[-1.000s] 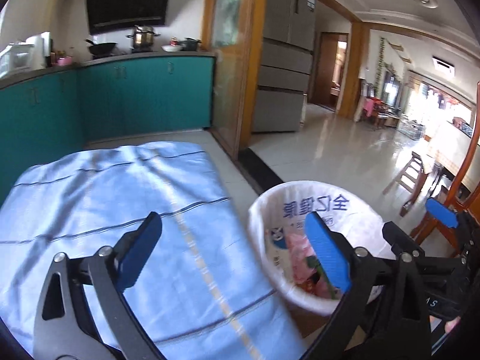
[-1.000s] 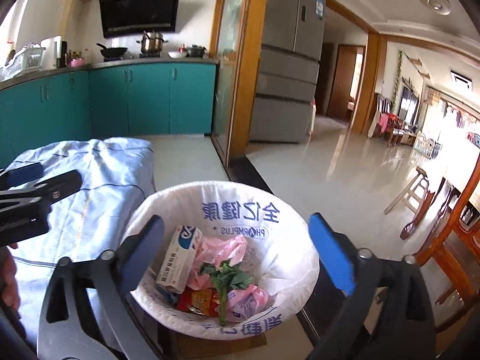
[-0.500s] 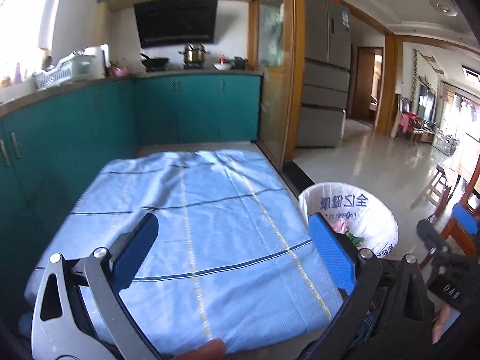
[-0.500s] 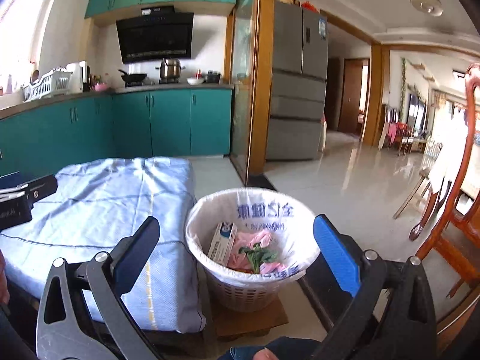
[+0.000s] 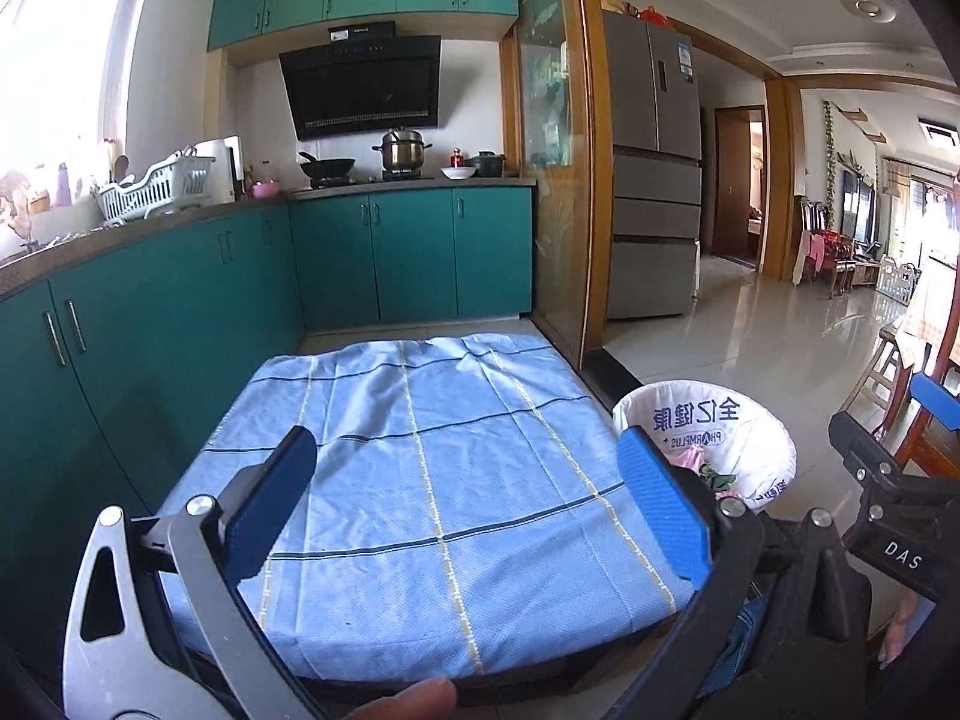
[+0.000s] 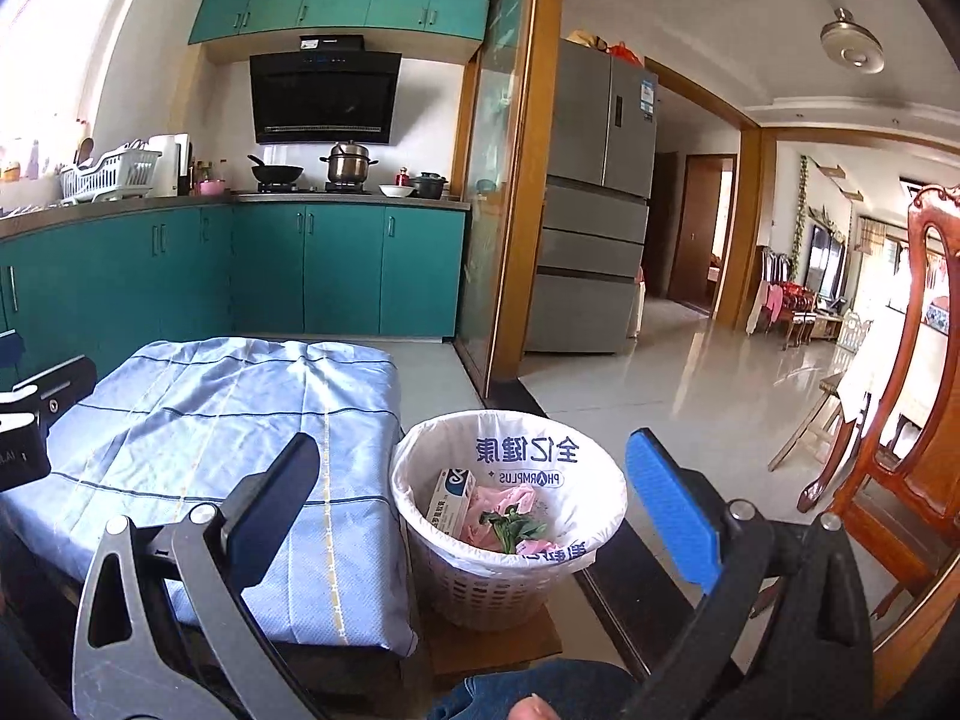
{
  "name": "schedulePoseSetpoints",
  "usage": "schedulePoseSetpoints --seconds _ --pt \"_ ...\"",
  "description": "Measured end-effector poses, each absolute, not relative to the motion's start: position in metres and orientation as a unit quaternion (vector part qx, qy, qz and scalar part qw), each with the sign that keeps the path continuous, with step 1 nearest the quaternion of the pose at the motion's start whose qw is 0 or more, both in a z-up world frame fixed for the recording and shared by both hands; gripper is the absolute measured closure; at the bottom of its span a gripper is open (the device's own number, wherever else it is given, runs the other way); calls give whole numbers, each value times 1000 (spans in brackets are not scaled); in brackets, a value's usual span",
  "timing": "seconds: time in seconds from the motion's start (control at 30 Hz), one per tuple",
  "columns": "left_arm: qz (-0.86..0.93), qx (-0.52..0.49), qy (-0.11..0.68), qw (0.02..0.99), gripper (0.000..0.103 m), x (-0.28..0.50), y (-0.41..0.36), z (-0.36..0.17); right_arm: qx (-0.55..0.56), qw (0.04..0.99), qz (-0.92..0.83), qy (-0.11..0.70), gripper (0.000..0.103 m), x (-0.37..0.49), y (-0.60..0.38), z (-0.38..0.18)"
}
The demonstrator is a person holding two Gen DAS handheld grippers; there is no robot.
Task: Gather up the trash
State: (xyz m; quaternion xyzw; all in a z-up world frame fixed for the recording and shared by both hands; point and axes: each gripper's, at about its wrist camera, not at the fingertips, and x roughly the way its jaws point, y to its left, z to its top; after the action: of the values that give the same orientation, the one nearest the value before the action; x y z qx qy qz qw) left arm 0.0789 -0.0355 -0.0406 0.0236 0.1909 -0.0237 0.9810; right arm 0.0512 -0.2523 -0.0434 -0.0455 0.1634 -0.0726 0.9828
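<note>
Left gripper point(image 5: 465, 495) held spread wide, nothing between the pads, above the blue checked tablecloth point(image 5: 432, 468). Right gripper point(image 6: 474, 501) likewise spread and empty, above the floor gap beside the table. White-lined trash basket point(image 6: 510, 576) just beside the table's right edge, on a cardboard sheet point(image 6: 492, 642); contains a carton point(image 6: 451, 501), pink plastic point(image 6: 510, 501), green leaves point(image 6: 507, 525). Beyond: teal cabinets point(image 6: 336, 270), grey refrigerator point(image 6: 594, 204).

We see the blue cloth point(image 5: 432, 468) over the low counter lying bare, open to reach from above. Just beside its right edge stands the lined trash basket point(image 6: 510, 576), mouth unobstructed. A wooden chair point(image 6: 918, 420) crowds the far right; teal cabinets point(image 5: 150, 324) wall the left.
</note>
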Motion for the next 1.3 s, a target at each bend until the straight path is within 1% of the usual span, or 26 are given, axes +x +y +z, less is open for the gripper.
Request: schedulePoseSetpoints --seconds 0.53,1.3 --pt "-29 22 186 982 3 71 -32 -39 -57 982 -83 158 3 38 -245 -32" --pt "-18 27 197 980 3 80 -22 -47 -67 981 -69 167 3 57 -231 -35"
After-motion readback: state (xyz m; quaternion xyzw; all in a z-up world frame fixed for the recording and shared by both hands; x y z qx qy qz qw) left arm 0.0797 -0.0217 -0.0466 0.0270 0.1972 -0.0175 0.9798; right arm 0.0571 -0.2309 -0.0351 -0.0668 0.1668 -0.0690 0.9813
